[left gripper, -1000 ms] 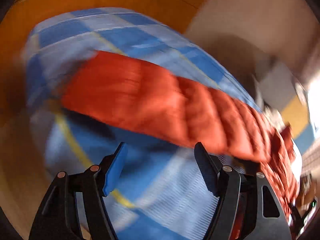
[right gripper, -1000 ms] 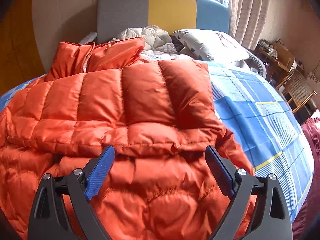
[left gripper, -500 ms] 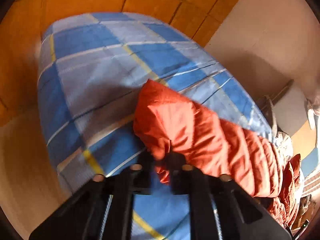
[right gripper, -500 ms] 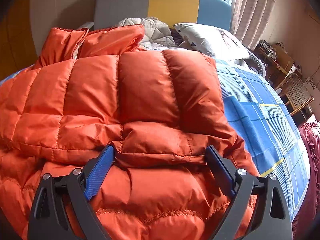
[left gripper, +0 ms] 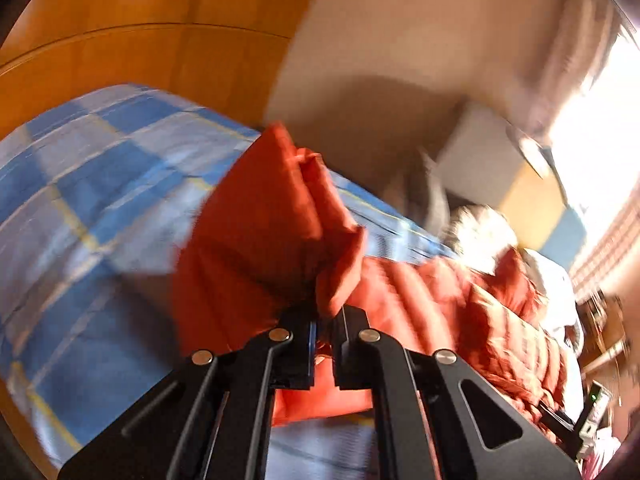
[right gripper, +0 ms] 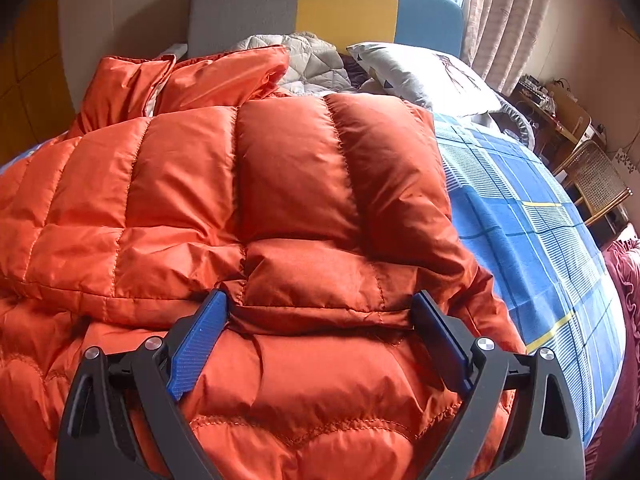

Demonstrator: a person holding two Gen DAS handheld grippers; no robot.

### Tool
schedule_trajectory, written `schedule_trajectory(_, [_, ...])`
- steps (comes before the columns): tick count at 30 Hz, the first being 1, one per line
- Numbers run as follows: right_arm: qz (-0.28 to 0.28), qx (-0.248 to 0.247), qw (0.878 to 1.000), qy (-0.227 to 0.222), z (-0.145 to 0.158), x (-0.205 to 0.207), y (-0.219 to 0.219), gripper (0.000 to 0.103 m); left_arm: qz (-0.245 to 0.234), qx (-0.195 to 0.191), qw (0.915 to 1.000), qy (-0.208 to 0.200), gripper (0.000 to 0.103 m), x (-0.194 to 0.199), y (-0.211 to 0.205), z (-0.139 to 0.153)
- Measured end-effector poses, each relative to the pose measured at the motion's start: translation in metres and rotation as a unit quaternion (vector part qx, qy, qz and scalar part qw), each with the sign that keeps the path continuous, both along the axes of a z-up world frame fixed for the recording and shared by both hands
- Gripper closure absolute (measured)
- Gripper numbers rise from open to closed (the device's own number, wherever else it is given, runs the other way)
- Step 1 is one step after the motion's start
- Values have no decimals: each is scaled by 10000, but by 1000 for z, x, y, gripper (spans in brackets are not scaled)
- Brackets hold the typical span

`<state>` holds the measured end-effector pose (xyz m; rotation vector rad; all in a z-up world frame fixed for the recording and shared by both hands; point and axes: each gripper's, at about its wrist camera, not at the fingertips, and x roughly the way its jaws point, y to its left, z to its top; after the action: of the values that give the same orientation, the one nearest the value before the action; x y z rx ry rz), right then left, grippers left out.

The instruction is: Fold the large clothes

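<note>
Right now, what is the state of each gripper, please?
Left gripper: closed on a fold of the orange jacket, lifted off the bed.
Right gripper: open around the jacket's folded edge.

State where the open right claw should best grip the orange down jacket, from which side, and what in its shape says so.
Probably the folded sleeve's stitched cuff edge of the orange down jacket: it lies thin and raised between the right claw's open jaws. Come from the near side, along the bed.

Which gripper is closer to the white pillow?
Right. The right gripper straddles a fold of the orange jacket, facing the pillow at the headboard. The left gripper pinches the jacket's far end, with the pillow farther beyond.
</note>
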<state>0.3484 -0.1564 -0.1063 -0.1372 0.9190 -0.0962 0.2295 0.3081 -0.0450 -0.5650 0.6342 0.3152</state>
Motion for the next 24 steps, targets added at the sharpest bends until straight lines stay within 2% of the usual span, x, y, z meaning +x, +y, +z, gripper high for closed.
schedule_trajectory(7, [9, 75, 10000, 25, 0, 1, -3, 10, -1084, 18, 9941, -56, 99, 54, -80, 6])
schedule_trajectory(17, [13, 129, 9999, 60, -1, 4, -5, 10, -2287, 10, 9734, 139, 97, 87, -184, -9])
schedule_trajectory(19, [23, 108, 9999, 70, -1, 4, -4, 10, -2341, 58, 9719, 239, 87, 89, -196, -17])
schedule_trajectory(21, [32, 95, 9999, 85, -1, 4, -4, 10, -2397, -61, 9706, 222, 51, 86, -203, -21])
schedule_trajectory(24, [56, 76, 9999, 102, 1, 4, -4, 10, -2392, -109, 9708, 167, 45, 75, -204, -24])
